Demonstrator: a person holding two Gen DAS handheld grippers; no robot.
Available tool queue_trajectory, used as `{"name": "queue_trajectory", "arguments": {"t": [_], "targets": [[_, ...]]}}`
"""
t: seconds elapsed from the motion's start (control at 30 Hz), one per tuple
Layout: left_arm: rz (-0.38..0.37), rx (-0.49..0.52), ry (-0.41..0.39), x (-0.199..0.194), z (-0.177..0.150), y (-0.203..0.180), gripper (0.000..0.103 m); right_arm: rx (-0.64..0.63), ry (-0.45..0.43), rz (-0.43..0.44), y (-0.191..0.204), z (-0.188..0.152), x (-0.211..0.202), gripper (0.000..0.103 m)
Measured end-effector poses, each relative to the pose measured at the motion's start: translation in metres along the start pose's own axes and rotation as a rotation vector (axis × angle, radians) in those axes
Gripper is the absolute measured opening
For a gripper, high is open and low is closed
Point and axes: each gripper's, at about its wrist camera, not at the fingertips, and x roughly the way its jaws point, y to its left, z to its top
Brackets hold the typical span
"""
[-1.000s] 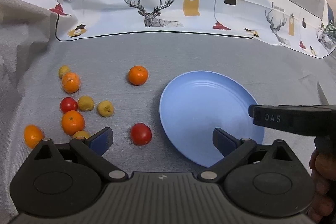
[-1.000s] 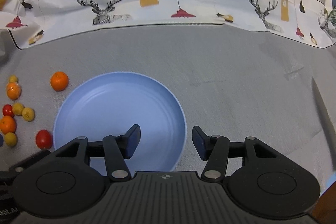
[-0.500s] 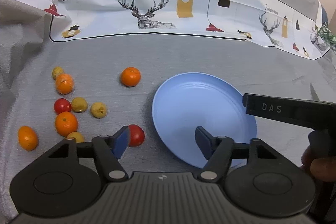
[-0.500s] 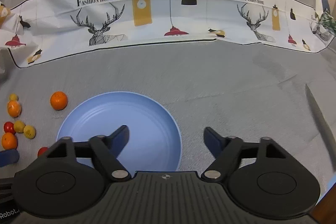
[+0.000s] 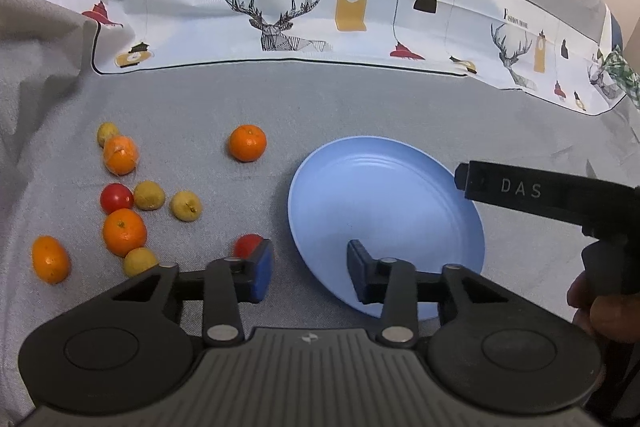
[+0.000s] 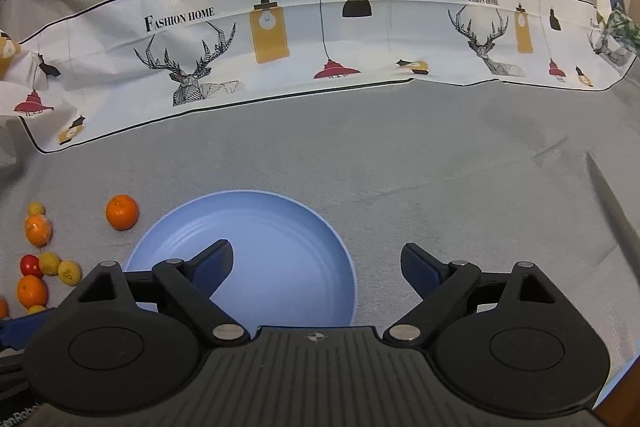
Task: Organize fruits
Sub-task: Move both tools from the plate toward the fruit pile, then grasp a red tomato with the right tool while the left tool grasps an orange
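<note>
A blue plate lies on the grey cloth; in the right wrist view it is empty. To its left lie several oranges, such as one orange, several small yellow fruits and a red tomato. A second red tomato sits just behind my left gripper's left fingertip. My left gripper is open and empty, its right finger over the plate's near rim. My right gripper is open wide and empty, above the plate's right side.
A white printed cloth with deer and lamps runs along the back. The grey cloth bunches up at the far left. The right gripper's body and the holding hand show at the right of the left wrist view.
My left gripper's jaws have narrowed and the near tomato now sits behind the left fingertip. My right gripper has opened wider and drawn back from the plate.
</note>
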Motion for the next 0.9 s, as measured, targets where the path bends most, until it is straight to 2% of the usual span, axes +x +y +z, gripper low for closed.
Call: {"name": "queue_trajectory", "arguments": {"t": [0.1,0.2,0.37,0.5,0.57,0.6,0.63,0.7,0.73,0.77,0.9], "targets": [[-0.016,0.001,0.003,0.000,0.001,0.001,0.031,-0.020,-0.009,0.003,0.004,0.001,-0.002,0.086],[-0.032,0.010,0.004,-0.001,0.000,-0.001,0.025,-0.032,-0.018,0.008,0.007,0.002,-0.004,0.078],[-0.048,0.018,0.003,-0.002,0.000,-0.002,0.025,-0.039,-0.018,0.024,0.009,0.001,-0.005,0.059],[-0.047,0.023,-0.005,-0.005,0.000,-0.001,0.024,-0.033,-0.022,0.061,0.012,0.001,-0.007,0.049],[-0.034,0.032,-0.018,-0.009,0.000,0.001,0.021,-0.040,-0.029,0.093,0.016,-0.001,-0.007,0.040],[-0.022,0.038,-0.029,-0.011,0.000,0.003,0.015,-0.045,-0.035,0.108,0.020,-0.002,-0.008,0.038],[-0.011,0.040,-0.037,-0.014,0.001,0.006,0.009,-0.051,-0.043,0.122,0.023,-0.003,-0.008,0.032],[0.009,0.038,-0.041,-0.020,0.004,0.016,0.003,-0.066,-0.064,0.154,0.030,-0.002,-0.013,0.020],[0.011,0.031,-0.041,-0.023,0.008,0.022,0.002,-0.071,-0.072,0.171,0.033,-0.001,-0.015,0.012],[0.014,0.023,-0.044,-0.028,0.011,0.029,0.002,-0.074,-0.081,0.192,0.037,0.000,-0.017,0.008],[0.079,0.027,-0.064,-0.044,0.032,0.071,0.002,-0.097,-0.107,0.273,0.056,0.002,-0.024,0.008]]}}
